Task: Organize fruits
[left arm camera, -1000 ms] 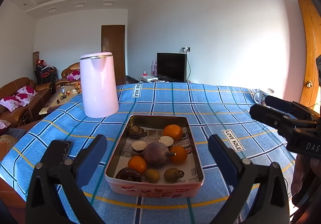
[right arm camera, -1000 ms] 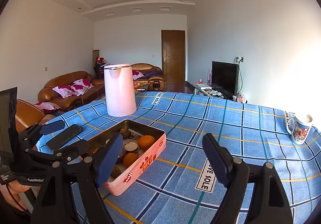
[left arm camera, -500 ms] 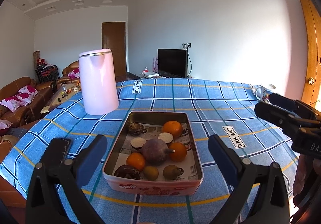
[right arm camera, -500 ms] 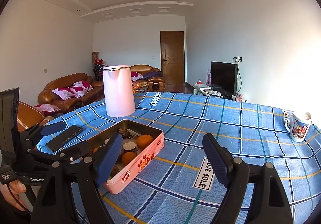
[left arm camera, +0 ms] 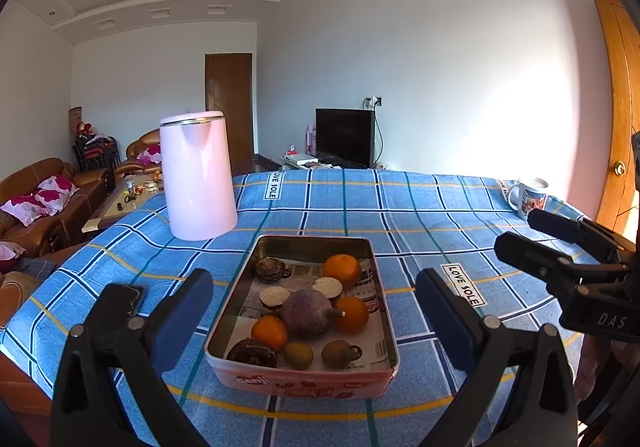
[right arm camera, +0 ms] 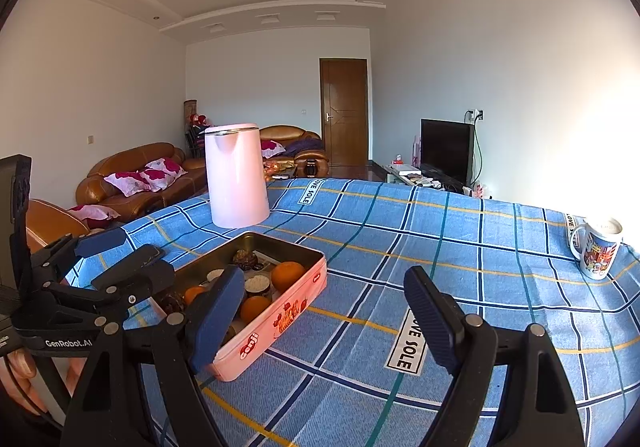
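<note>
Left gripper [left arm camera: 314,301] gapes wide over the fruit tin [left arm camera: 303,375], empty; right gripper [right arm camera: 324,301], equally wide, empty, hovers just right of it.

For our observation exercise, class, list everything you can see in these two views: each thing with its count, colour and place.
tin: 1, pink, on the near part of the table
oranges: 3, orange, in the tin
beet: 1, purple, middle of the tin
kiwis: 2, brown-green, near end of the tin
kettle: 1, pink, behind the tin to the left
mug: 1, white, printed, far right edge
phone: 1, black, left of the tin
cloth: 1, blue check, covers the table
left gripper: open, fingers blue
right gripper: open
</note>
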